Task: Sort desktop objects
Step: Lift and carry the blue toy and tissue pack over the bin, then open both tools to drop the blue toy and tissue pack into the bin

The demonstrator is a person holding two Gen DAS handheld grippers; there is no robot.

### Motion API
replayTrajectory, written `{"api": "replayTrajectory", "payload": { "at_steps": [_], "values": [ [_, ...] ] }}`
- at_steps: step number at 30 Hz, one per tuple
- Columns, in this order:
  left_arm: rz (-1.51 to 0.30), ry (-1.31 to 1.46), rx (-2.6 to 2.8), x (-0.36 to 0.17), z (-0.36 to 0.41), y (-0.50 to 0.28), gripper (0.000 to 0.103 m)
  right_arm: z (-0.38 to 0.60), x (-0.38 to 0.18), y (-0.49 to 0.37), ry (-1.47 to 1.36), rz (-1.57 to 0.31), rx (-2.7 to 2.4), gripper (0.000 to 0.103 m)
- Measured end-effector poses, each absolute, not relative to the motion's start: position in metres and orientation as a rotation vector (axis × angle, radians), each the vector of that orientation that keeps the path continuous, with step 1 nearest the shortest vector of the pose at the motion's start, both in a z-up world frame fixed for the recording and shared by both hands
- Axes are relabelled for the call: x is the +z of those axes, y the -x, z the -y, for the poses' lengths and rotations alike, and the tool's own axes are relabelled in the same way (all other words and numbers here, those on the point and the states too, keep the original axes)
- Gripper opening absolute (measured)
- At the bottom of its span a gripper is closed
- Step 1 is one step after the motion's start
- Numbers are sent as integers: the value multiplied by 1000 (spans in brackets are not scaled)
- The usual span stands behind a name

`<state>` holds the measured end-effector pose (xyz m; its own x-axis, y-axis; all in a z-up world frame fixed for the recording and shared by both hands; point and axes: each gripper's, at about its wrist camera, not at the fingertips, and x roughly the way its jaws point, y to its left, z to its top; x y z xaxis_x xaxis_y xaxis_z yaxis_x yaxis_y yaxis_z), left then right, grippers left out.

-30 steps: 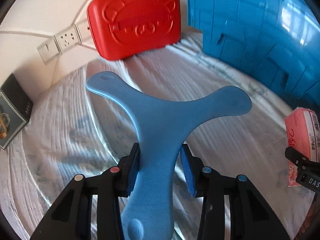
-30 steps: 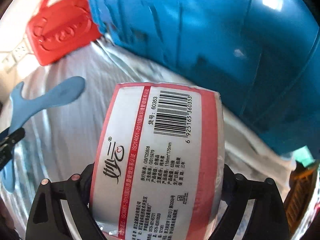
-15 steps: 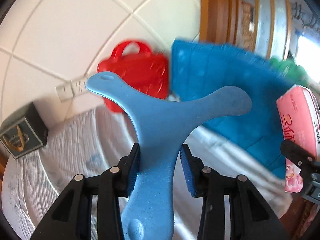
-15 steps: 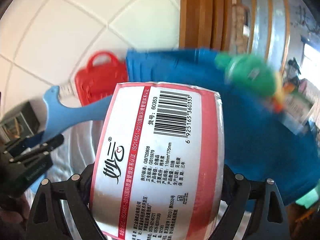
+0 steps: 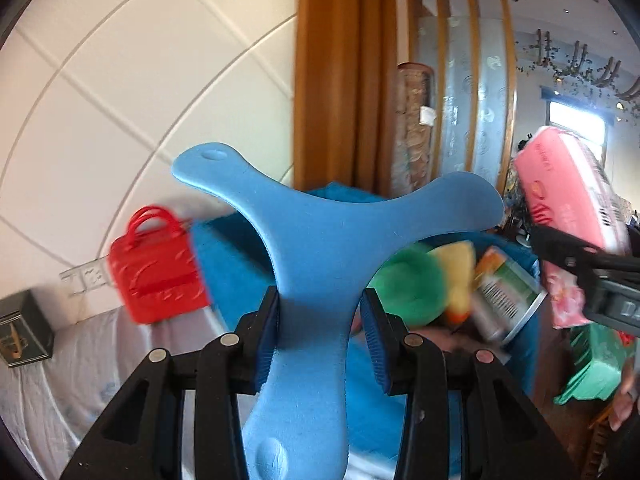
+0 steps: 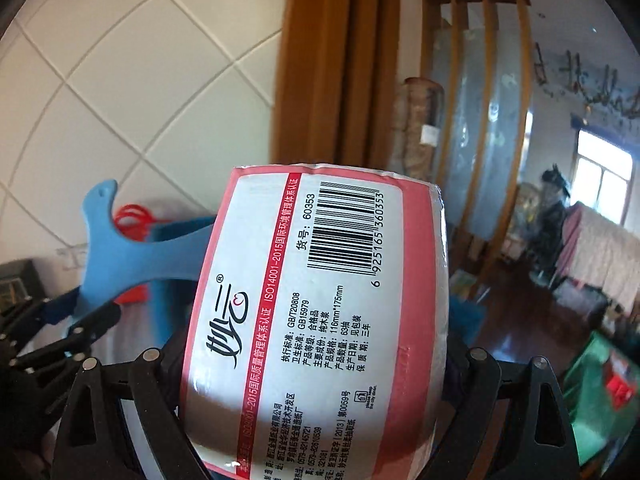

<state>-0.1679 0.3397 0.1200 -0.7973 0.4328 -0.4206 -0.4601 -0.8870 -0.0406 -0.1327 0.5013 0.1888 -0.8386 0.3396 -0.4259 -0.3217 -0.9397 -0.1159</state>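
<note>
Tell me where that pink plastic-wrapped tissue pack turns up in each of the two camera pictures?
Left wrist view: the pink plastic-wrapped tissue pack sits at the far right edge, clamped in the right gripper.
Right wrist view: the pack fills the centre and bottom, barcode side facing the camera.
Shared landmark: the blue three-armed plastic piece, centre in the left view, shows at the left in the right view.

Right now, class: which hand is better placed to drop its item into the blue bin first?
Probably the left: its blue boomerang hangs over the blue bin's contents in its view. The right's tissue pack sits off to the side.
</note>
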Motion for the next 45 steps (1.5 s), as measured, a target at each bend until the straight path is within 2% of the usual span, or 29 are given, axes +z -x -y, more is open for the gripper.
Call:
{"api": "replayTrajectory", "payload": {
  "at_steps": [7,15,18,19,20,22,35,45],
  "values": [
    [-43,701,2682,113,-479,174,39,-633,184,168,740,139,2802,93],
    [-89,964,2791,75,-533,192,40,-691,130,212,980,92,2938,93],
    [-78,995,2839,77,-536,191,42,-695,98,234,1130,75,2973,95],
    [-94,1018,2867,79,-536,190,51,-698,93,237,1158,57,2981,101],
    [-116,1024,2881,79,-536,188,66,-703,92,239,1153,50,2985,103],
    [-150,1007,2916,78,-533,185,80,-709,93,236,1119,47,2992,103],
    [-78,968,2994,86,-513,138,83,-724,106,196,1050,-54,3033,103],
    [10,786,3023,100,-476,61,83,-715,127,95,875,-120,3103,103]
  ]
}}
